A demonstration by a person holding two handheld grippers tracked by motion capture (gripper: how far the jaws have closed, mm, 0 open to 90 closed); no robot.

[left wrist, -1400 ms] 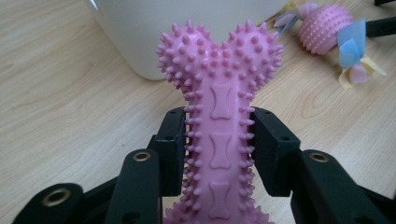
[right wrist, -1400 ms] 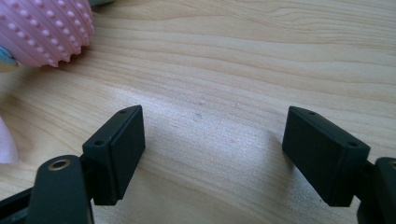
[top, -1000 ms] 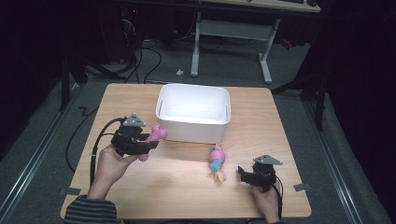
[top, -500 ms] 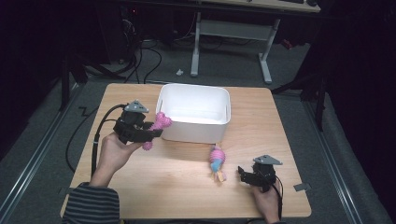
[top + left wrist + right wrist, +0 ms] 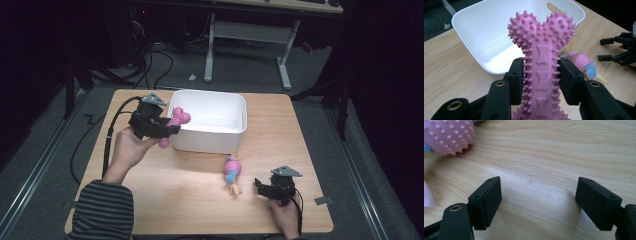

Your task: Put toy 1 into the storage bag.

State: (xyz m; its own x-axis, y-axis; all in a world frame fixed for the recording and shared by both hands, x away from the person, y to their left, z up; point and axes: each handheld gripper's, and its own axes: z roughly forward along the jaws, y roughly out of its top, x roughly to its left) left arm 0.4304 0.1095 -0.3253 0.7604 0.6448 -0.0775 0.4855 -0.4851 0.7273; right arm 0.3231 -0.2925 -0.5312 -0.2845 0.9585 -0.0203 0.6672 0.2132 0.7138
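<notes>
While the left claw [image 5: 170, 131] clamps the shaft of a pink spiky bone toy [image 5: 541, 62] between its two pads, the toy's knobbed end sits just at the near left rim of the white tub [image 5: 235, 107], raised off the worktop [image 5: 300, 130]. Seen from the left gripper view, the open tub lies right behind the bone's double head. Well away from the tub, toward its near right side, the right claw [image 5: 262, 187] rests low on the wood with its jaws spread wide and nothing between them. A second pink toy with blue and yellow bits [image 5: 232, 172] lies on the wood between the tub and that claw.
</notes>
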